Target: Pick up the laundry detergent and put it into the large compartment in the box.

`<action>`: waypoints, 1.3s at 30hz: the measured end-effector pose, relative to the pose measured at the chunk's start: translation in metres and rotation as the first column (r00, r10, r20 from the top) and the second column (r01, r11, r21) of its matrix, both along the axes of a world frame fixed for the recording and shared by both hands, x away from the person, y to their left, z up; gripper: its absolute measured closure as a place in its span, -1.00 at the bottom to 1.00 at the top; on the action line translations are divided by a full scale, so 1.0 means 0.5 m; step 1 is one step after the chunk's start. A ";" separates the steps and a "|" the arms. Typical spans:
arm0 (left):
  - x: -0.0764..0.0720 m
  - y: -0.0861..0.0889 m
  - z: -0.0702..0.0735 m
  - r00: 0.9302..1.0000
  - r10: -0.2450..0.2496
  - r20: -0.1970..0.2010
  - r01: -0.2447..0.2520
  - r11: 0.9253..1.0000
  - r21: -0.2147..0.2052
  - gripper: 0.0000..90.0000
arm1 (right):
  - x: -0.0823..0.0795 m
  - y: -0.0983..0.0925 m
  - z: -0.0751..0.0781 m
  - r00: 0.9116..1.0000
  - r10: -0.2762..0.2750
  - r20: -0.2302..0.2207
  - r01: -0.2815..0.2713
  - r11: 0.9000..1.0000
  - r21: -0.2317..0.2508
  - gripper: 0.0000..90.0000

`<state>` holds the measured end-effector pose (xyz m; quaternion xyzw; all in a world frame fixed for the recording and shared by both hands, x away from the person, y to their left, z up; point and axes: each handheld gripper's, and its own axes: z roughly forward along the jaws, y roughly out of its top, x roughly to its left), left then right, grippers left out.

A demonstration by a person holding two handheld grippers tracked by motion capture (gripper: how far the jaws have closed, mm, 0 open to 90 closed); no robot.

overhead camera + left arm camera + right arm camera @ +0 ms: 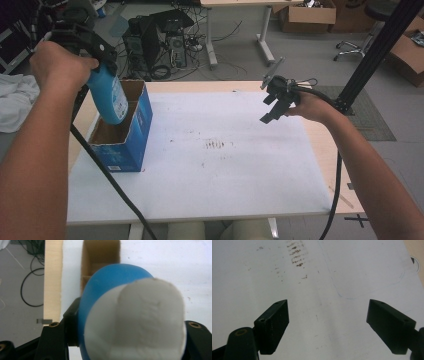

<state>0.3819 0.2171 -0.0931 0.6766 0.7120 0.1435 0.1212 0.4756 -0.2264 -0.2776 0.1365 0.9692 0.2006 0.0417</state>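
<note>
One blue bottle (111, 97) clamped in left claw (100, 60), over box (131, 131).

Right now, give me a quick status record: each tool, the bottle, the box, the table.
left tool: shut on bottle, held above the box
bottle: blue, white cap, tilted, base in the box's open top
box: blue carton, open top, at table's left edge
right tool: open, nothing between the jaws, over the table
table: white sheet, brown smudges mid-table
</note>
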 end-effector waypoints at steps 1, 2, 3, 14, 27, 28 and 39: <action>0.001 0.003 -0.005 1.000 -0.001 -0.005 0.001 1.000 0.008 -0.16 | 0.000 0.001 0.000 1.000 0.000 0.000 0.000 1.000 -0.001 -0.60; 0.002 0.005 -0.011 1.000 0.001 -0.004 -0.001 1.000 0.014 -0.16 | 0.000 0.001 0.000 1.000 0.002 0.000 -0.002 1.000 -0.002 -0.60; 0.003 0.008 -0.018 1.000 0.004 -0.006 -0.004 1.000 0.020 -0.16 | -0.001 0.002 -0.001 1.000 0.003 0.001 -0.003 1.000 -0.004 -0.60; 0.012 0.033 -0.089 1.000 0.010 -0.021 -0.009 0.999 0.038 -0.16 | -0.002 0.001 0.000 1.000 -0.008 0.001 0.008 1.000 -0.008 -0.60; 0.034 0.033 -0.184 0.998 -0.023 -0.057 0.024 0.999 0.022 -0.16 | -0.001 0.004 -0.005 1.000 -0.015 -0.002 0.015 1.000 -0.024 -0.60; 0.034 0.033 -0.184 0.998 -0.023 -0.057 0.024 0.999 0.022 -0.16 | -0.001 0.004 -0.005 1.000 -0.015 -0.002 0.015 1.000 -0.024 -0.60; 0.051 0.029 -0.303 0.995 -0.055 -0.085 0.057 0.998 0.029 -0.16 | 0.002 0.009 -0.017 1.000 -0.019 -0.014 0.018 0.999 -0.034 -0.60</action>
